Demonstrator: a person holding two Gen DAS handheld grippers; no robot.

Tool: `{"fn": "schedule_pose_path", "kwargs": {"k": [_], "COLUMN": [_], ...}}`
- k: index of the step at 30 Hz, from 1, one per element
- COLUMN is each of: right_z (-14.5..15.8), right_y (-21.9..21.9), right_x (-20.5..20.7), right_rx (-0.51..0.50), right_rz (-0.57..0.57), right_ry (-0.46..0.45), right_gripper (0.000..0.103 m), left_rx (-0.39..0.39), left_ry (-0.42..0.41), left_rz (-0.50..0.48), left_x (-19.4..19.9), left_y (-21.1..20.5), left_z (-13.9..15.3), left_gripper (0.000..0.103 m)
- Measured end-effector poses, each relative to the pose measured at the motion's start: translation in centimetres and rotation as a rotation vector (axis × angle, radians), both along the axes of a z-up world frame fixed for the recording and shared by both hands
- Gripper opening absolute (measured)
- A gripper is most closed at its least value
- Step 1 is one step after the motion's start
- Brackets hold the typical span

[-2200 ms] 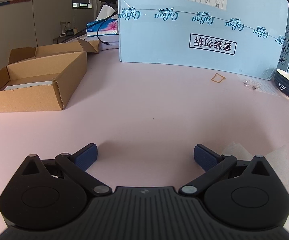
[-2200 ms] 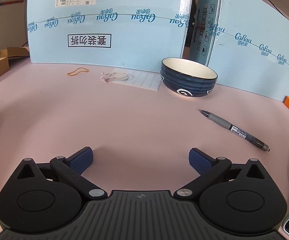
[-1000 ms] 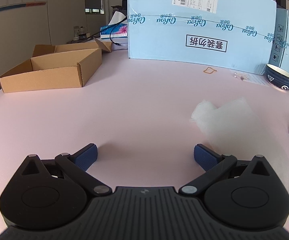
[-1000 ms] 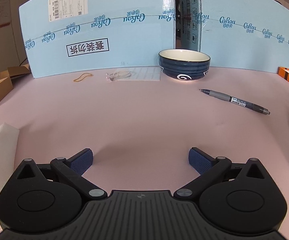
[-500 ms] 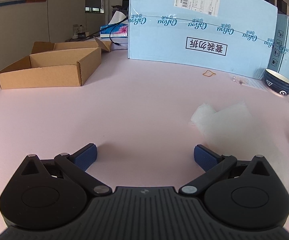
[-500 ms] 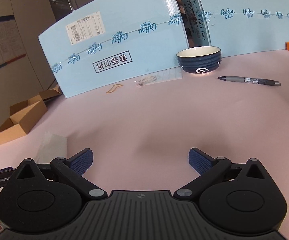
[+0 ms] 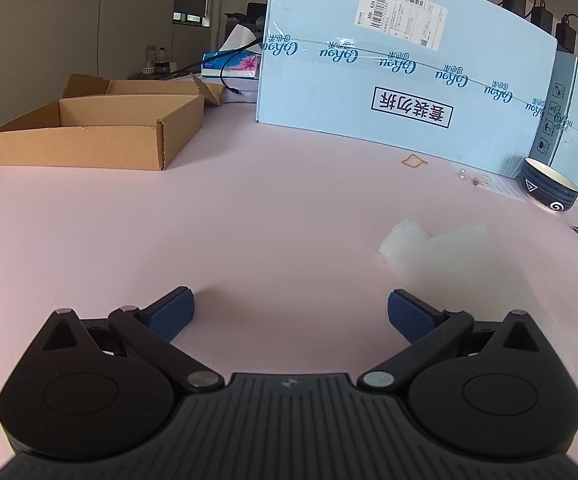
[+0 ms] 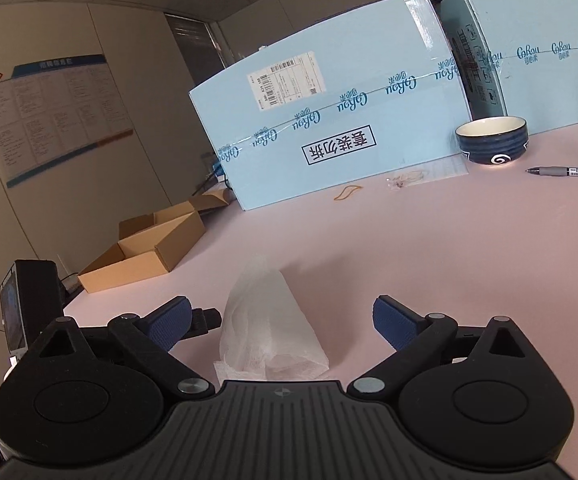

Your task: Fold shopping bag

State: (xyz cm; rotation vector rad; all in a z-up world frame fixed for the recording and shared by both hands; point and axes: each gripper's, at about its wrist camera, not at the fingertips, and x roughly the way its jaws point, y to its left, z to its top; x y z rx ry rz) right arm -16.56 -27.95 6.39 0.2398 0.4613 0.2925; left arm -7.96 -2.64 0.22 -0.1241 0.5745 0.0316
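Note:
A thin, translucent white shopping bag (image 7: pixel 441 248) lies crumpled on the pink table (image 7: pixel 249 216), to the right of and beyond my left gripper (image 7: pixel 291 312). That gripper hovers open over bare table with nothing between its blue pads. In the right wrist view the bag (image 8: pixel 273 332) rises as a loose bunched cone between the fingers of my right gripper (image 8: pixel 283 314). Its jaws are closing, and both pads stand apart from the bag with gaps on either side. The bag's near end is hidden behind the gripper body.
An open cardboard box (image 7: pixel 101 128) sits at the left; tall light-blue cartons (image 7: pixel 389 80) wall the back. A dark blue bowl (image 8: pixel 491 140), a pen (image 8: pixel 569 172), a rubber band (image 8: pixel 349 192) and a small clear packet (image 8: pixel 405 178) lie near the cartons. A black device with a screen (image 8: pixel 29 308) stands at the left.
The right wrist view has swung left and the bag now stands between its fingers, which have narrowed a little. The left view is almost unchanged; a black tip at its right edge has gone.

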Motion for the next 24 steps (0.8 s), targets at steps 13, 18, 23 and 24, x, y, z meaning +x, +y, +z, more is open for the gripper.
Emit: {"fn": "schedule_pose_path", "kwargs": {"k": [13,18,23,24], "right_z": [-2.0,-1.8,-2.3,-2.6], "right_y": [-1.9,-2.3,-2.7,-2.8], "right_x": [-0.9,-1.7,-1.7,-1.7], "right_rx": [0.092,0.124,0.134,0.137], "right_rz": [0.064,0.061,0.048,0.045], "right_ry": [-0.103,-0.166,-0.14,-0.13], "right_gripper": [0.021,0.024,0.026,0.026], "left_rx": [-0.033,0.084,0.102,0.093], "left_ry": [-0.012,0.034,0.037,0.032], "left_rz": [-0.002,-0.005,-0.012,-0.012], "left_x": [-0.3,0.0,-0.3,-0.4], "left_y": [0.4,-1.1,-1.3,-1.1], "left_z": [0.1,0.0,0.0,0.0], "left_gripper": [0.103,0.103,0.103,0.103]}}
